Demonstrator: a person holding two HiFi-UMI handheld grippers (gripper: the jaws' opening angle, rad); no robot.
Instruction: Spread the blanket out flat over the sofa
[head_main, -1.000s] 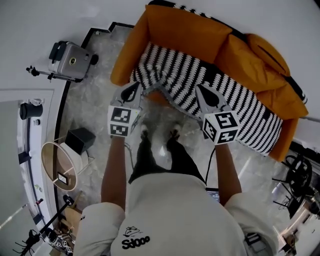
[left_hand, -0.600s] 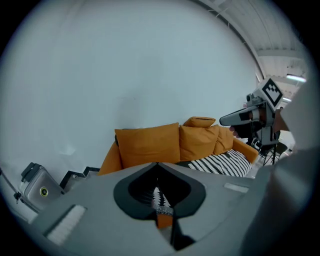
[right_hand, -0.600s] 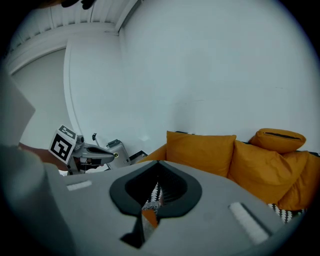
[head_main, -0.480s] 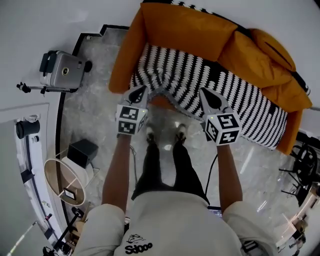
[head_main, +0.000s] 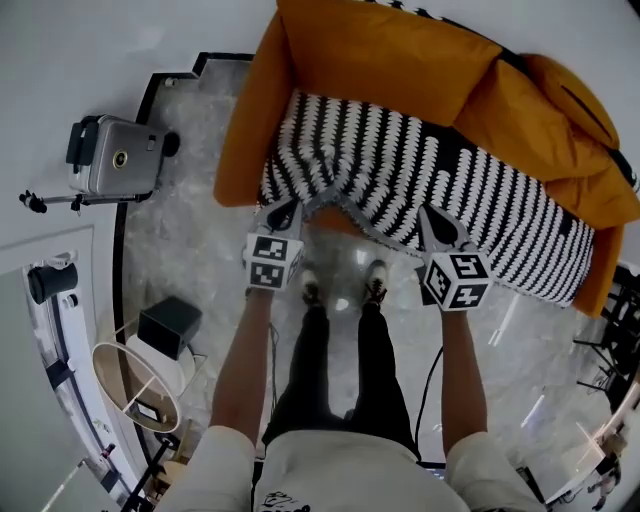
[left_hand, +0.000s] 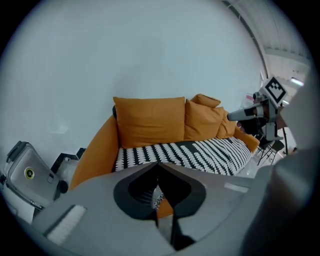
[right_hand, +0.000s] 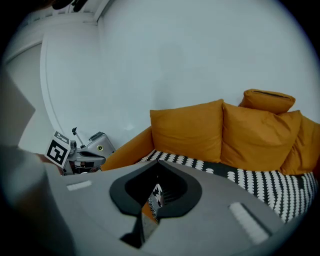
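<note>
both jaws pinched on the blanket hem

the black-and-white blanket (head_main: 430, 185) covers the seat of the orange sofa (head_main: 380, 55), its front hem at the seat's edge. my left gripper (head_main: 288, 208) has its jaws pressed together on that hem. my right gripper (head_main: 434, 218) does likewise, with fabric showing between its jaws. a grey suitcase (head_main: 110, 158) stands well apart.

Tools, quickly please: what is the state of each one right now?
Left tool: closed, pinching the front edge of the blanket.
Right tool: closed, pinching the same front edge.
</note>
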